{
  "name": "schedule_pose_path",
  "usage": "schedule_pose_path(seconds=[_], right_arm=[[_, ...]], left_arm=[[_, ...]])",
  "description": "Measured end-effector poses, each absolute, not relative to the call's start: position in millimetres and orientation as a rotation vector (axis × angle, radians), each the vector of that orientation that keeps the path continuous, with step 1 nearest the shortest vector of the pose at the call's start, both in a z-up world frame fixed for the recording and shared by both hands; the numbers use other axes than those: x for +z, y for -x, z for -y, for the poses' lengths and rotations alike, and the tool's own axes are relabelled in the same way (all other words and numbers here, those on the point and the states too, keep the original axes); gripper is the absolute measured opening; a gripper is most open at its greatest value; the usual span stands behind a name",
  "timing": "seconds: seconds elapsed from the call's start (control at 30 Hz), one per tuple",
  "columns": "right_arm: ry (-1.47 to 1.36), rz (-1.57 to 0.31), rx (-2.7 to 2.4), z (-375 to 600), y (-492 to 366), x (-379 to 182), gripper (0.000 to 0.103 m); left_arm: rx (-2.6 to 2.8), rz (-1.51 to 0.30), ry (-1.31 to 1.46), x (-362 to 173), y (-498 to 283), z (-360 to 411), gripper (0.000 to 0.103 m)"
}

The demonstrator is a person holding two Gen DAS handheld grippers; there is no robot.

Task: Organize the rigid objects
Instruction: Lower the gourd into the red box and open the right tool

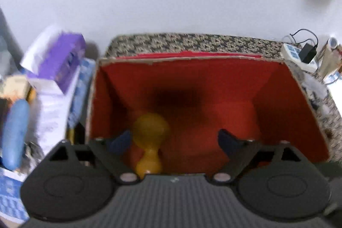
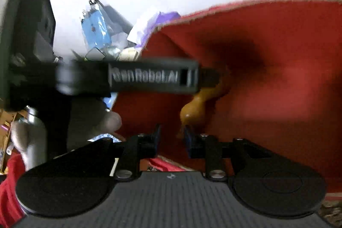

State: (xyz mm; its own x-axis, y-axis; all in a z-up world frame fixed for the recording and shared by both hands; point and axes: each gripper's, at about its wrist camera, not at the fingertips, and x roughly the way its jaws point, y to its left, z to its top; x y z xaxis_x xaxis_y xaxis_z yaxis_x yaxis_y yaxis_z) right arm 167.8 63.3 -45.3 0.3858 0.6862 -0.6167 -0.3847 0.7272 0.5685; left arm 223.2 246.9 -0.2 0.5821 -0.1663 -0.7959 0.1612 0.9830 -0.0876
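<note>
A cardboard box with a red lining (image 1: 277, 87) stands open below my left gripper (image 1: 174, 140), which hangs over it, open and empty. A yellow hourglass-shaped object (image 1: 149, 142) lies on the box floor near the left finger. In the right wrist view the same yellow object (image 2: 198, 104) lies in the red box (image 2: 277, 78), partly hidden by the left gripper's black body (image 2: 149, 78) crossing the frame. My right gripper (image 2: 172, 138) sits at the box's near rim, fingers a narrow gap apart, holding nothing.
Left of the box is a clutter pile: a purple box (image 1: 62, 59), white papers, a blue cylinder (image 1: 16, 134). A patterned cloth (image 1: 192, 44) lies under the box. A power strip with a black plug (image 1: 303, 55) sits at the right. Red fabric (image 2: 10, 185) is at lower left.
</note>
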Motion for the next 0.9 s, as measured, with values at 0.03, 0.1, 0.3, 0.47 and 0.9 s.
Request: schedule_pose_path(seconds=[0.03, 0.1, 0.3, 0.47, 0.9], right_arm=[[-0.363, -0.942, 0.695, -54, -165, -41, 0.009], [-0.32, -0.949, 0.644, -40, -163, -36, 0.009], [-0.171, -1.134, 0.449, -25, -188, -48, 0.009], [-0.151, -1.328, 0.542, -27, -195, -51, 0.009], [-0.048, -1.242, 0.691, 3, -124, -28, 0.01]], left_arm=[[-0.185, -0.927, -0.003, -2, -221, -248, 0.092], [-0.178, -0.944, 0.009, -7, -219, -251, 0.092], [-0.161, -0.953, -0.043, -9, -210, -239, 0.091], [-0.213, -0.956, -0.088, -10, -178, -232, 0.091], [-0.238, -0.956, -0.075, -11, -93, -210, 0.093]])
